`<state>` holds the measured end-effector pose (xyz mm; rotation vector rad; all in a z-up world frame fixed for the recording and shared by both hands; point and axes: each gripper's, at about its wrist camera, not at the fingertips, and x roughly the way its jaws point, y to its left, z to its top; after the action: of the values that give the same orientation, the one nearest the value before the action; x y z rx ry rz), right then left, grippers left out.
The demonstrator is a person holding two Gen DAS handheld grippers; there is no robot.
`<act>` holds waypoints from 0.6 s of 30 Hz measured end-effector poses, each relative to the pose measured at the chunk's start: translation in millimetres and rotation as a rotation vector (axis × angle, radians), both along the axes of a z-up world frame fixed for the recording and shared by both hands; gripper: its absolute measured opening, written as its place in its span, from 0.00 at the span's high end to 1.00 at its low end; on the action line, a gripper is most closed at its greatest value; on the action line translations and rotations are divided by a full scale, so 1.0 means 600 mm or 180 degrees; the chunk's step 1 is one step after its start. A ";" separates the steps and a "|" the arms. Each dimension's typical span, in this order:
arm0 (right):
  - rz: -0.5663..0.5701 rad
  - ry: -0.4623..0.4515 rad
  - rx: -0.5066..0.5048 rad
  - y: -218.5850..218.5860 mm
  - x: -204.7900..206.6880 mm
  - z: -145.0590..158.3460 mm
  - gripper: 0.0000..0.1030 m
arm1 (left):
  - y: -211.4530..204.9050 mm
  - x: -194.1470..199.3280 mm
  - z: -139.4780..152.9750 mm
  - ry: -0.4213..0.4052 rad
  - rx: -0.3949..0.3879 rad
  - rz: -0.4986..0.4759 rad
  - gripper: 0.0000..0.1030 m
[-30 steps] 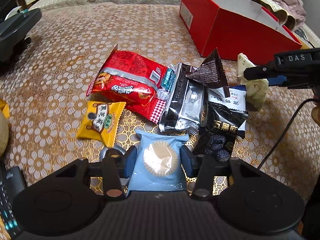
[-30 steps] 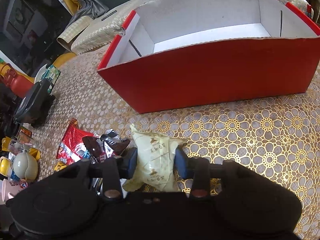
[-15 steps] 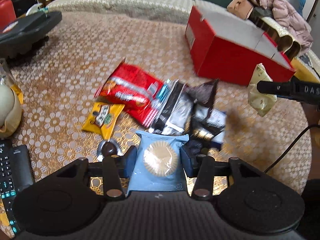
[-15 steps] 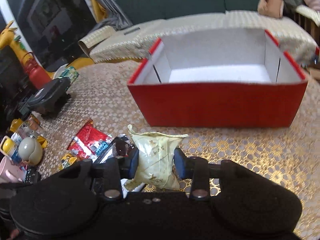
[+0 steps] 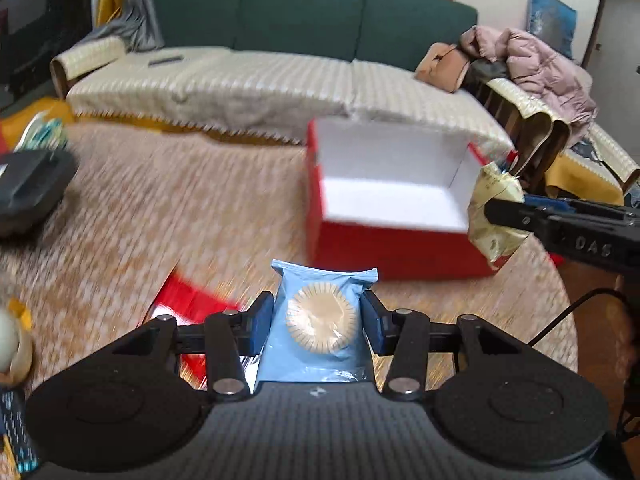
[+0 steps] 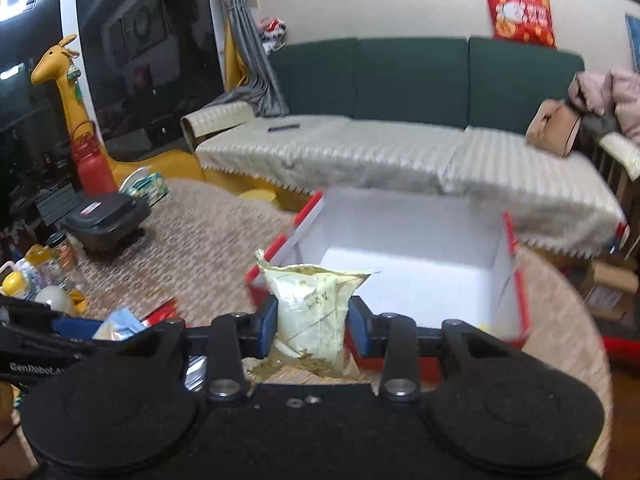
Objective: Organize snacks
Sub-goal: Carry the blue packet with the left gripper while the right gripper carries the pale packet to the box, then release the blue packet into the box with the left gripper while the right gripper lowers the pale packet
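My left gripper [image 5: 318, 326] is shut on a light blue snack packet [image 5: 320, 316] with a round biscuit showing, held in the air above the table. My right gripper [image 6: 312, 322] is shut on a pale yellow-green snack packet [image 6: 314, 304], also lifted. An open red box [image 5: 394, 252] with a white, bare inside stands ahead of both; in the right wrist view the red box [image 6: 516, 276] lies just beyond the pale packet. The right gripper with the pale packet [image 5: 494, 216] shows by the box's right end. A blurred red snack bag [image 5: 192, 300] lies below on the table.
The round table wears a gold lace cloth [image 5: 160, 216]. A black case [image 6: 104, 218] sits at its left side, with bottles and jars [image 6: 36, 268] near the left edge. A green sofa [image 6: 400, 80] with a pale cover stands behind the table; clothes are piled at its right.
Both grippers rose from the table with their packets and tipped up toward the red box. The snack pile has dropped below the left gripper, and the box's inside now shows.
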<state>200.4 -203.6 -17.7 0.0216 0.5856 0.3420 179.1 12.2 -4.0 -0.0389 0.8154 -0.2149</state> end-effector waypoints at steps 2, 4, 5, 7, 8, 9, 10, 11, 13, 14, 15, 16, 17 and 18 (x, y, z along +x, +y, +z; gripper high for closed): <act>-0.0074 -0.0023 -0.0033 -0.016 0.018 0.008 0.64 | -0.023 0.023 0.016 -0.0059 0.0000 -0.0033 0.55; -0.0143 -0.0037 -0.0066 -0.030 0.036 0.010 0.64 | -0.044 0.045 0.026 -0.0093 0.0013 -0.0065 0.55; -0.0169 -0.0038 -0.0077 -0.036 0.045 0.010 0.64 | -0.055 0.059 0.031 -0.0106 0.0027 -0.0076 0.55; -0.0214 -0.0034 -0.0132 -0.048 0.062 0.008 0.64 | -0.074 0.084 0.034 -0.0108 0.0038 -0.0074 0.55; -0.0231 -0.0026 -0.0151 -0.053 0.072 0.006 0.64 | -0.083 0.098 0.035 -0.0099 0.0034 -0.0068 0.55; -0.0249 -0.0014 -0.0164 -0.058 0.080 0.004 0.64 | -0.090 0.110 0.034 -0.0090 0.0034 -0.0062 0.55; -0.0268 0.0003 -0.0189 -0.062 0.091 0.000 0.64 | -0.098 0.124 0.033 -0.0084 0.0044 -0.0061 0.55; -0.0280 0.0015 -0.0217 -0.066 0.099 -0.003 0.64 | -0.106 0.137 0.030 -0.0072 0.0063 -0.0064 0.55; -0.0305 0.0042 -0.0267 -0.074 0.115 -0.011 0.64 | -0.120 0.161 0.022 -0.0052 0.0109 -0.0054 0.55; -0.0306 0.0056 -0.0282 -0.075 0.123 -0.015 0.64 | -0.125 0.172 0.019 -0.0035 0.0121 -0.0052 0.55; -0.0314 0.0064 -0.0298 -0.077 0.130 -0.018 0.64 | -0.131 0.186 0.014 -0.0019 0.0131 -0.0047 0.55; -0.0328 0.0077 -0.0311 -0.080 0.138 -0.021 0.64 | -0.136 0.194 0.010 -0.0009 0.0138 -0.0041 0.55; -0.0331 0.0099 -0.0313 -0.083 0.145 -0.025 0.64 | -0.141 0.206 0.005 0.0007 0.0152 -0.0026 0.55; -0.0330 0.0129 -0.0314 -0.084 0.152 -0.030 0.64 | -0.146 0.216 0.000 0.0019 0.0164 -0.0004 0.55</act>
<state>291.7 -253.8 -35.8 -0.0359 0.6383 0.2123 308.5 -75.6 -3.7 0.0092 0.8264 -0.1949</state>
